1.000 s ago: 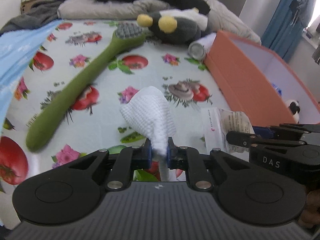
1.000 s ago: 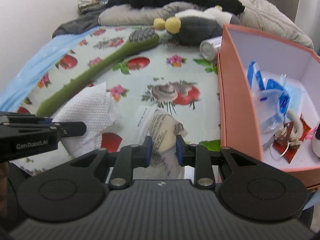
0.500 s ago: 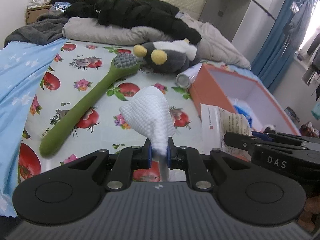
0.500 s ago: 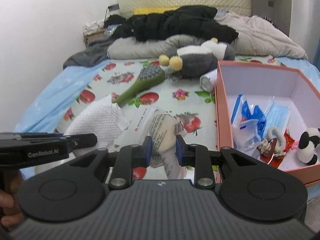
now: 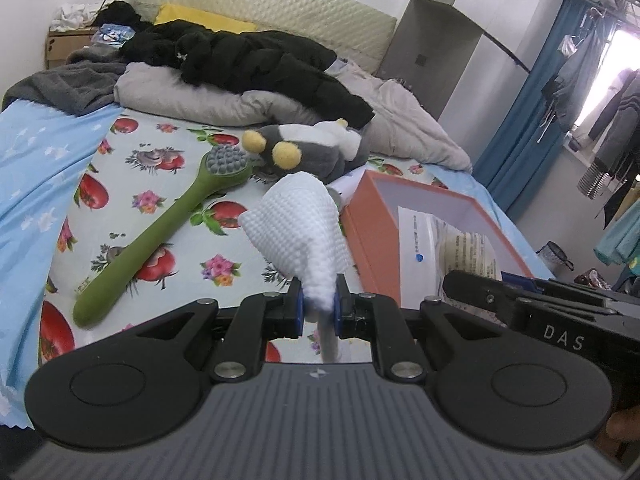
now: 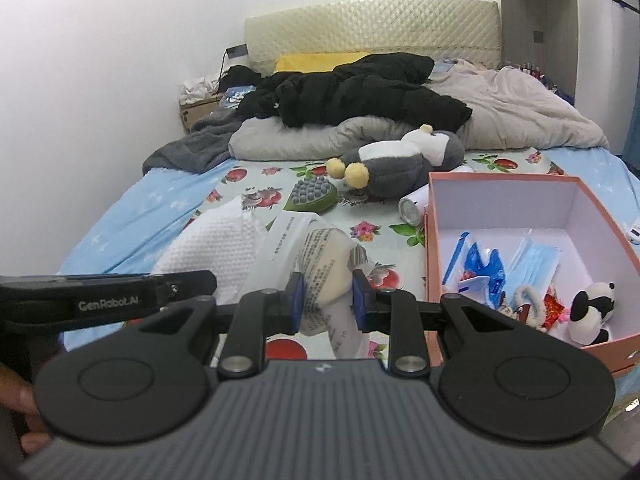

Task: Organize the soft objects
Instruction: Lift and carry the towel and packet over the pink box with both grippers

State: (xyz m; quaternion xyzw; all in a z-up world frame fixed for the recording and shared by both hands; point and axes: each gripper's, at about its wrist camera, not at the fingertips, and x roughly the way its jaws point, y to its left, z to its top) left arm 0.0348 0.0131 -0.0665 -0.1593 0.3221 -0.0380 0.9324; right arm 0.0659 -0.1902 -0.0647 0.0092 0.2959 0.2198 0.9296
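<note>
My left gripper [image 5: 319, 309] is shut on a white textured cloth [image 5: 298, 232] and holds it up above the bed. It also shows in the right wrist view [image 6: 216, 248]. My right gripper [image 6: 325, 301] is shut on a clear printed packet with a cream pad inside [image 6: 324, 264], also held in the air; the packet shows in the left wrist view [image 5: 452, 246]. An orange box [image 6: 434, 256] stands on the bed to the right, holding masks, a blue packet and a small panda toy [image 6: 590, 312].
On the fruit-print sheet [image 5: 132, 200] lie a long green brush [image 5: 168, 224], a grey plush toy with yellow feet [image 5: 316, 150] and a white bottle [image 6: 412, 206]. Black and beige bedding is piled at the back [image 6: 360, 92]. Blue curtains hang on the right [image 5: 524, 120].
Both grippers have risen and pulled back with their loads, so the bed, the box and the headboard appear farther away. The grips have not changed.
</note>
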